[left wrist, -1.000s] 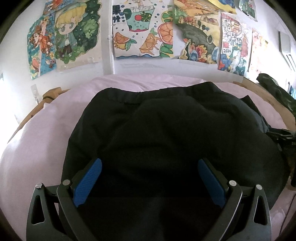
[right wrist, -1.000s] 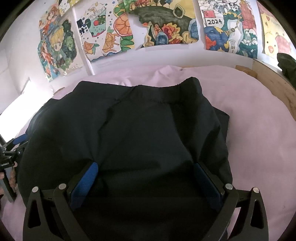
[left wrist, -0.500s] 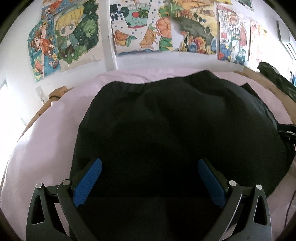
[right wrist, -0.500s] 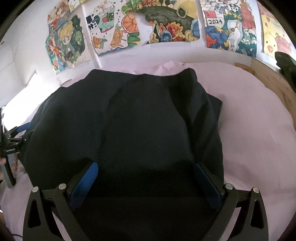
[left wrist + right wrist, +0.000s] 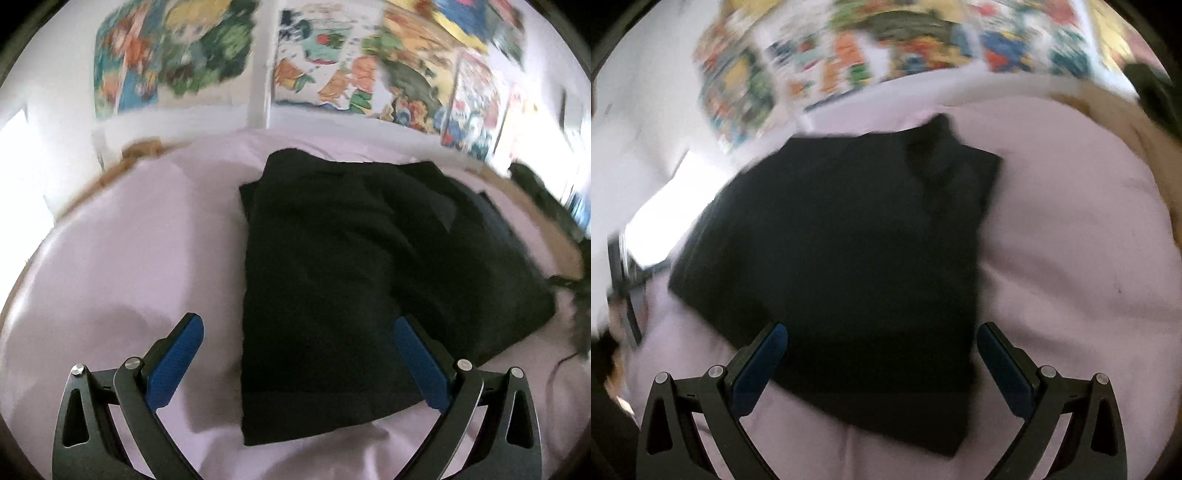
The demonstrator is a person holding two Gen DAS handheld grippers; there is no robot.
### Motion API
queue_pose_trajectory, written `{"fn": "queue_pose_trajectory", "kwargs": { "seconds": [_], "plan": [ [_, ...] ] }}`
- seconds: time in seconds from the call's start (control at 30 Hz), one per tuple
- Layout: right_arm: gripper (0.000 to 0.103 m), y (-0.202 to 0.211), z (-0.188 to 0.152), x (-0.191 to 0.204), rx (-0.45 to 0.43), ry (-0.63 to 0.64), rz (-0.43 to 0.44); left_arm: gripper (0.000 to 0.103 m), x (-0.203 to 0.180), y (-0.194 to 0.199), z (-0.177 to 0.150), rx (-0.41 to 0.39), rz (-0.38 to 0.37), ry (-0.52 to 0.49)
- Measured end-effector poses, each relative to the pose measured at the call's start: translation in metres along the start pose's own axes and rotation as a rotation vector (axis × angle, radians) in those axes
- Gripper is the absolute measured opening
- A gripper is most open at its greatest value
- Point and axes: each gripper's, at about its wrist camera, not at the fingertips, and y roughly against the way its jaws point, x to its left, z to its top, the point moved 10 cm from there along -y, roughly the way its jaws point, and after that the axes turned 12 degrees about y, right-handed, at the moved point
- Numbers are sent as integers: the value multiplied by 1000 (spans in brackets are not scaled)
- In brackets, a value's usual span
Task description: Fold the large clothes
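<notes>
A black garment (image 5: 351, 280) lies folded in a rough rectangle on the pink bed sheet (image 5: 129, 258). It also shows in the right wrist view (image 5: 857, 266). My left gripper (image 5: 299, 354) is open and empty, raised above the garment's near left edge. My right gripper (image 5: 882, 358) is open and empty, raised above the garment's near right part. The left gripper (image 5: 624, 291) shows blurred at the left edge of the right wrist view.
Colourful posters (image 5: 325, 74) hang on the white wall behind the bed. A wooden bed frame (image 5: 140, 147) edges the sheet. Dark clothing (image 5: 539, 192) lies at the right side of the bed. Both views are motion-blurred.
Both grippers have pulled back and up from the garment. It now lies flat and smaller in view, with pink sheet showing around it.
</notes>
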Motion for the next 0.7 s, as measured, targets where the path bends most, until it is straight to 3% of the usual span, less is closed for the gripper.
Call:
{"fn": "queue_pose_trajectory", "kwargs": {
  "seconds": [0.17, 0.3, 0.4, 0.6, 0.7],
  "plan": [
    [103, -23, 7, -29, 24, -135, 73, 102, 14, -16, 27, 50, -85, 39],
    [103, -39, 18, -36, 42, -158, 113, 102, 18, -38, 38, 146, -208, 112],
    [103, -49, 32, -40, 55, -154, 157, 102, 17, -51, 46, 218, -272, 111],
    [103, -83, 38, -41, 181, -64, 244, 102, 16, -88, 54, 369, -288, 34],
    [103, -92, 35, -39, 192, -62, 281, 102, 16, -98, 52, 427, -330, 28]
  ]
}}
